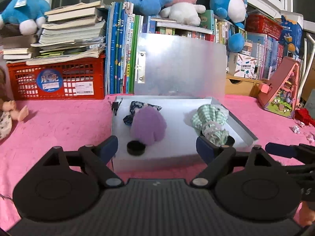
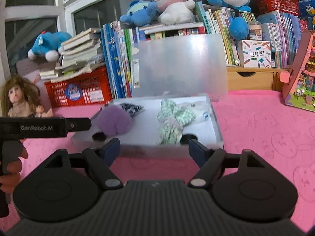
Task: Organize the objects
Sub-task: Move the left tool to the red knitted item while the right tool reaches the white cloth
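An open translucent box [image 1: 242, 129] lies on the pink cloth with its lid [image 1: 183, 64] standing upright behind it. Inside are a purple fuzzy item [image 1: 147, 125], a dark patterned cloth [image 1: 137, 106], a green checked cloth [image 1: 210, 120], a black disc [image 1: 136, 147] and a binder clip [image 1: 115, 106]. My left gripper [image 1: 157, 149] is open at the box's near edge and holds nothing. My right gripper [image 2: 154, 150] is also open and empty, in front of the box [image 2: 216, 125], short of the green cloth [image 2: 173, 118] and the purple item [image 2: 114, 121]. The left gripper [image 2: 87, 123] shows side-on at the left.
A red crate [image 1: 59, 80] under stacked books, rows of upright books and plush toys [image 1: 181, 2] line the back. A doll [image 2: 19, 98] sits at the left and a pink toy house [image 1: 281, 90] at the right. A hand [image 2: 11, 169] holds the left gripper's handle.
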The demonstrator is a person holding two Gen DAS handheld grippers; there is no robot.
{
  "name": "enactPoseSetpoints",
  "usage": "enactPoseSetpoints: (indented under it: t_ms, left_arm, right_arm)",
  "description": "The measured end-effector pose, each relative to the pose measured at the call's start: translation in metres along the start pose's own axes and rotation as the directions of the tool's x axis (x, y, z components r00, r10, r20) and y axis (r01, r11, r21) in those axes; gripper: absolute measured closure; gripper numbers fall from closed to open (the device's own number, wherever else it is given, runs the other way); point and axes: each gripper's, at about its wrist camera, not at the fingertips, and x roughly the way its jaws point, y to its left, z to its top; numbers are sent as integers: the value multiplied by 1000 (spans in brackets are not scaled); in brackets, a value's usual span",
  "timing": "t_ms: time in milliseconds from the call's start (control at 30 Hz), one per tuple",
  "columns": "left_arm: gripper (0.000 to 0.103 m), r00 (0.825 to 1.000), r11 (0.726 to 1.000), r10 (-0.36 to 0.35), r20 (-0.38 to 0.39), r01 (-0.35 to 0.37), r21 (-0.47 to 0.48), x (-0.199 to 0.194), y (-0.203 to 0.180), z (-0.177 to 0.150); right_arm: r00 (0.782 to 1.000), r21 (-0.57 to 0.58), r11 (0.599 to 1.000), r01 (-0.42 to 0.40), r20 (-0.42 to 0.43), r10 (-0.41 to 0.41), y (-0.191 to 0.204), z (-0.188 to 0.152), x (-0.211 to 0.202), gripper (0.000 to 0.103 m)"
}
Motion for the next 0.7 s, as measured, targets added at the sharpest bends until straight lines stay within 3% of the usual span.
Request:
enactPoseSetpoints:
  t_ms: [400, 700]
  left_arm:
    - [7, 999, 1000, 9, 53, -9, 3, -35, -5, -57]
    - [6, 999, 999, 32, -11, -31, 32, -26, -7, -72]
  right_arm:
    - [997, -50, 997, 56, -51, -59, 16, -39, -6, 16]
    - [991, -84, 992, 94, -86, -102, 24, -41, -1, 16]
